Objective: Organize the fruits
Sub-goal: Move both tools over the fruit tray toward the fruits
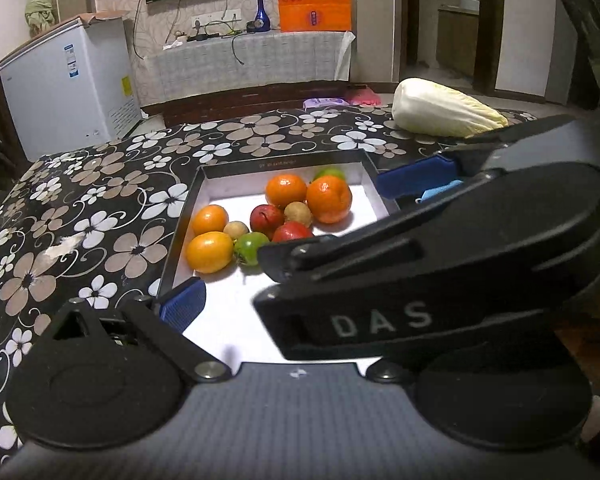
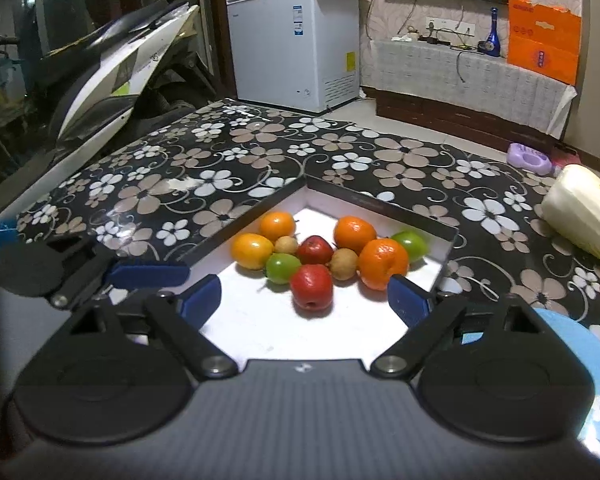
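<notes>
We are holding the right tongs (image 2: 306,300) released, jaws wide and empty, with the near red apple (image 2: 311,286) lying just ahead between the blue pads; the right hand is nearer it. The left tongs (image 1: 288,244) are hanging released beside them. The fruits are sitting in a shallow white tray (image 2: 380,200) on the flowered desk (image 2: 180,168), a cabbage (image 2: 584,216) well apart.
</notes>
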Demonstrator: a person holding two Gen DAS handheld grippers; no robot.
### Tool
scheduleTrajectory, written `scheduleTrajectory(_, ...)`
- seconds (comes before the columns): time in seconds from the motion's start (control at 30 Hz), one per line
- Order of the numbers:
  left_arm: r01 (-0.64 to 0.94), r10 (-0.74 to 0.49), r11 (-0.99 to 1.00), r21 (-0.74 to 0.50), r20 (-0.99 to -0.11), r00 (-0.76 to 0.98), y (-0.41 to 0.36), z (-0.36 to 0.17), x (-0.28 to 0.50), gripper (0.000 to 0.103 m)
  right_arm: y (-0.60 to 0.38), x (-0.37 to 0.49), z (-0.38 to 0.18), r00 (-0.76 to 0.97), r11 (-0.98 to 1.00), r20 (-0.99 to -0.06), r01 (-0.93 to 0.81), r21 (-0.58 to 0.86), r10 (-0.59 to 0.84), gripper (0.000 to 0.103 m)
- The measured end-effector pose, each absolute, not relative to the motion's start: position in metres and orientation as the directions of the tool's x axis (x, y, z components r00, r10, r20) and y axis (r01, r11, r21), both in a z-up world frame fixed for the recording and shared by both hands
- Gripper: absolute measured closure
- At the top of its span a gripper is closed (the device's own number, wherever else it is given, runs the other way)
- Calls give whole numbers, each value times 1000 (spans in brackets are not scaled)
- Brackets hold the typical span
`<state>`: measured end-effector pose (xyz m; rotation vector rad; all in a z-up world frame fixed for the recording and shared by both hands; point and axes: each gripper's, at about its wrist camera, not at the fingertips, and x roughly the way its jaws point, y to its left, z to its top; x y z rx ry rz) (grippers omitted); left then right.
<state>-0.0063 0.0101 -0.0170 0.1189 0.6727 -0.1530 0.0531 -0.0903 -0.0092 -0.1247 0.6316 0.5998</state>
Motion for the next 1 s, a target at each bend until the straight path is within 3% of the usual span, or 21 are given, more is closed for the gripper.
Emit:
scheduleTrajectory(0.43,151,-83,987,53,-637,767,18,-18,-4,2,-93,63,-8,649,840,-587,-532,106,485,13)
scheduleTrajectory(0.53,152,-83,987,54,-637,766,17,-18,-4,2,-89,62,-11,641,837,-603,-541,84,475,27)
scheduleTrajectory(1.0,133,-71,990,49,-645,761,21,-20,-2,2,-88,65,-16,632,839,-621,-538,77,463,27)
